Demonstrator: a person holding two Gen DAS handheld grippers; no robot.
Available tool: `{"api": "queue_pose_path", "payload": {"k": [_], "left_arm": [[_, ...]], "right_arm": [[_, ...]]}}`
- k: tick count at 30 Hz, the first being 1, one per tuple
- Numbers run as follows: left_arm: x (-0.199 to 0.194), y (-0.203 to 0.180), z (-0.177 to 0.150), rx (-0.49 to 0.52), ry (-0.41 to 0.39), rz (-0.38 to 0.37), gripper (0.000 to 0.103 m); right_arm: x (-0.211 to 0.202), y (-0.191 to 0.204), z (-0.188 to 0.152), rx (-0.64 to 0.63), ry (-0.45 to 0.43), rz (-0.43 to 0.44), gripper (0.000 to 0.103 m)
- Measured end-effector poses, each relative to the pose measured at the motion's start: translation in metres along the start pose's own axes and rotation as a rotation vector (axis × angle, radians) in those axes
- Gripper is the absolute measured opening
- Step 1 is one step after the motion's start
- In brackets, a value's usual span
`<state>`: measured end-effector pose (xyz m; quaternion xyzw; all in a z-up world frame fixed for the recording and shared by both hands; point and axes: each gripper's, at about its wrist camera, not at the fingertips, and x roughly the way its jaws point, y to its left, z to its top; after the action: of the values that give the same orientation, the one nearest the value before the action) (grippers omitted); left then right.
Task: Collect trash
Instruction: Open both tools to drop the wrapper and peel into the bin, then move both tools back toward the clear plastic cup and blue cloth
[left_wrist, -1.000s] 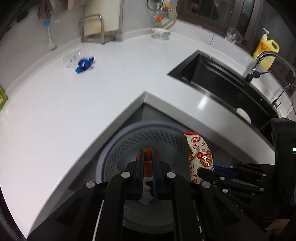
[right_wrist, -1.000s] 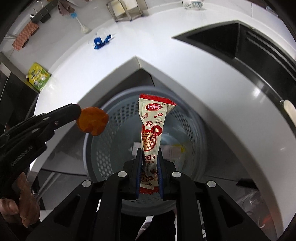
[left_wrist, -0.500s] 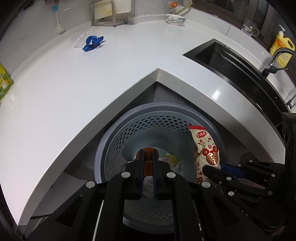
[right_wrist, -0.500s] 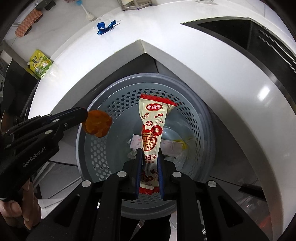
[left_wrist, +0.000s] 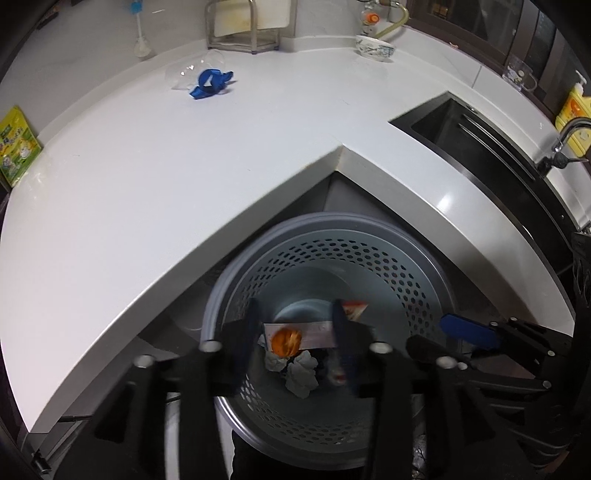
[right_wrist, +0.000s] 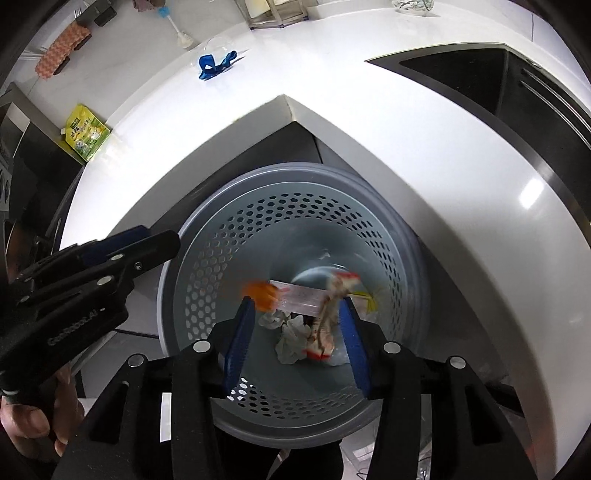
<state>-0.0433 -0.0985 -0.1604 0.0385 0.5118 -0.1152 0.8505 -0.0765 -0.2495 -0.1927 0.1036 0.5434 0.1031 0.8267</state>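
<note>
A grey perforated trash bin (left_wrist: 413, 266) (right_wrist: 207, 236) stands below the counter corner. My left gripper (left_wrist: 297, 332) is open above it, and the orange peel (left_wrist: 286, 341) (right_wrist: 263, 293) is loose inside the bin, blurred. My right gripper (right_wrist: 295, 325) is open above the bin, and the red-and-white snack wrapper (right_wrist: 330, 314) (left_wrist: 354, 308) is loose inside it, blurred. Crumpled white paper (right_wrist: 291, 334) (left_wrist: 301, 373) lies on the bin's bottom. A blue wrapper with a clear plastic cup (left_wrist: 208, 83) (right_wrist: 216, 64) lies on the white counter.
The white L-shaped counter (left_wrist: 147, 177) wraps the bin. A black sink (left_wrist: 480, 136) with a tap is at right. A green packet (left_wrist: 16, 144) (right_wrist: 86, 133) lies at the counter's left end. A bowl (left_wrist: 375, 46) and a rack (left_wrist: 243, 22) stand at the back.
Both grippers opened over the bin. The orange peel left my left gripper and the snack wrapper left my right gripper; both are down in the bin.
</note>
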Motion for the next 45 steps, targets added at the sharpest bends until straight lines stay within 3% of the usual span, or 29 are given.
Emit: {"api": "queue_pose_path", "payload": {"k": [8, 18, 26, 31, 45], "left_arm": [[-0.004, 0.01, 0.004, -0.033, -0.006, 0.021, 0.066], [-0.022, 0.016, 0.014, -0.033, -0.04, 0.029, 0.073], [-0.024, 0.029, 0.027, -0.028, -0.024, 0.024, 0.073], [-0.034, 0.042, 0.044, -0.03, -0.053, 0.026, 0.08], [-0.043, 0.087, 0.095, -0.039, -0.103, 0.02, 0.082]], "right_arm": [[-0.005, -0.008, -0.005, 0.036, 0.012, 0.004, 0.046], [-0.018, 0.006, 0.008, 0.023, -0.019, 0.028, 0.047], [-0.018, 0.015, 0.032, 0.04, -0.038, 0.035, 0.047], [-0.021, 0.027, 0.051, 0.031, -0.074, 0.036, 0.051], [-0.013, 0.054, 0.103, 0.038, -0.124, 0.026, 0.052]]}}
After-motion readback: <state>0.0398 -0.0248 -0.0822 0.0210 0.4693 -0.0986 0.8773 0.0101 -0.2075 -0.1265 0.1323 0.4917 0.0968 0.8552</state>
